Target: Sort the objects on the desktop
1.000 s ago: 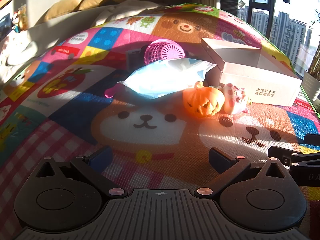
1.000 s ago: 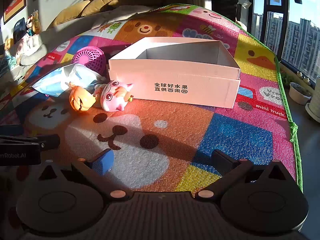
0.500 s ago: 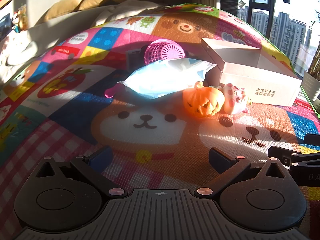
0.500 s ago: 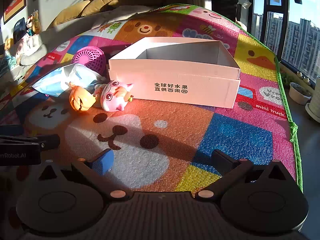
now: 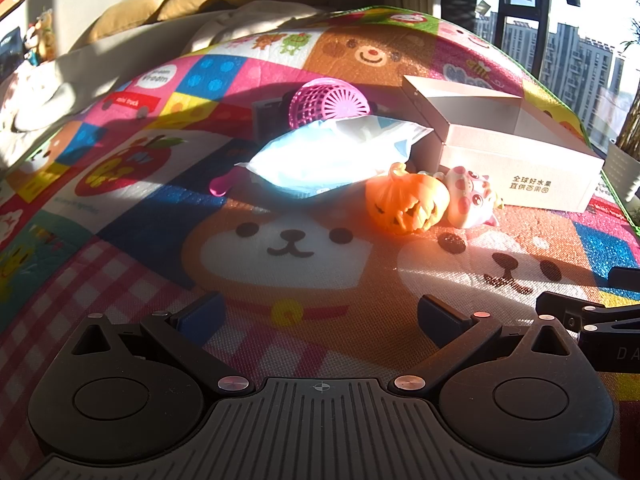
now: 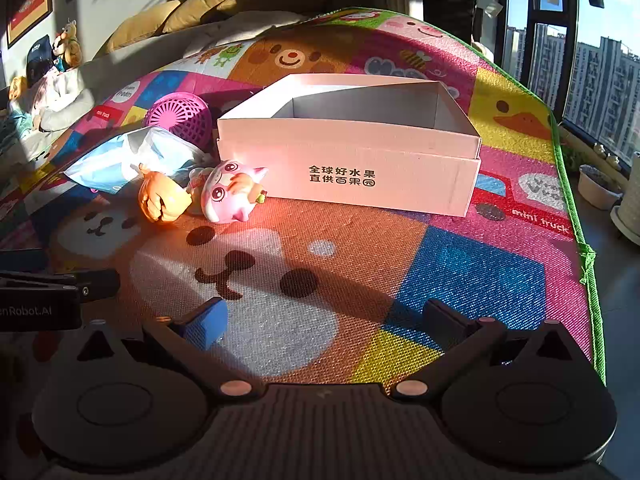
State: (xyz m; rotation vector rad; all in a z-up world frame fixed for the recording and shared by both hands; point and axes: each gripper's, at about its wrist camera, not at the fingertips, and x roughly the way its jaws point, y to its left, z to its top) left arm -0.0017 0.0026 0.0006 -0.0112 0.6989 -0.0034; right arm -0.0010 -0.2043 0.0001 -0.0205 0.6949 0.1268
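Still at the start, by the look of it: nothing lifted, nothing yet in the white box point(image 6: 348, 160), which stands open-topped on the far side of the play mat point(image 6: 460, 272), right of centre. Four loose things to sort, clustered just left of the box: one orange pumpkin toy point(image 5: 406, 202), one pink pig figure point(image 5: 470, 196) touching it, one pale blue packet point(image 5: 332, 156) behind them, one pink mesh ball point(image 5: 326, 102) farther back. Possibly a dark boxy thing behind the ball; too shadowed to tell.

Left gripper point(image 5: 320, 314) spread wide, holding nothing, low over the near mat. Right gripper point(image 6: 324, 320) likewise spread and empty, facing the box.

Next move probably calls for reaching forward to the nearest toy, pumpkin or pig, straddling it with the fingers, then closing and carrying it over the box wall.
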